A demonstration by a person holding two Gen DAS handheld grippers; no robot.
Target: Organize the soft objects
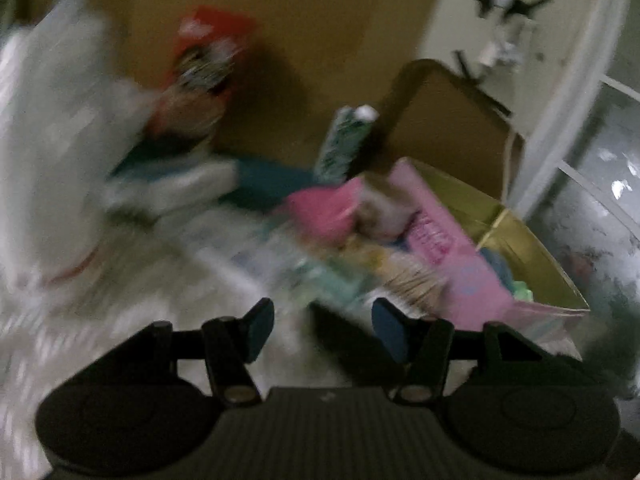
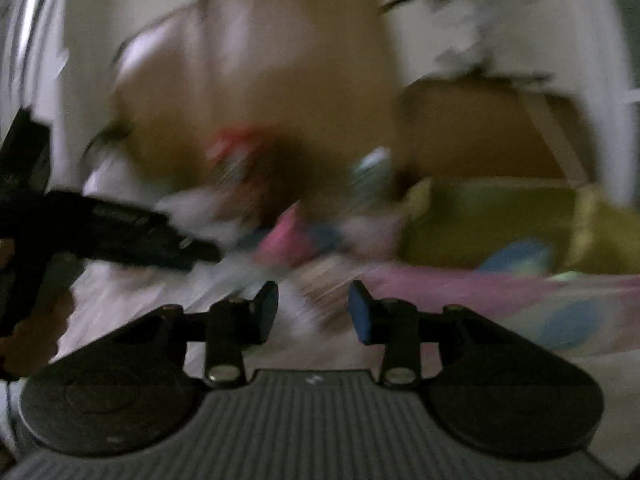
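2 grippers, left gripper and right gripper, hold jaws apart and empty before 1 pink-sided box amid blurred soft items.

The left gripper points forward and somewhat downward, its blue-padded fingers parted with nothing between them. The right gripper is tilted down likewise, its blue pads also apart and empty. In the right wrist view the left gripper reaches in from the left edge, blurred.
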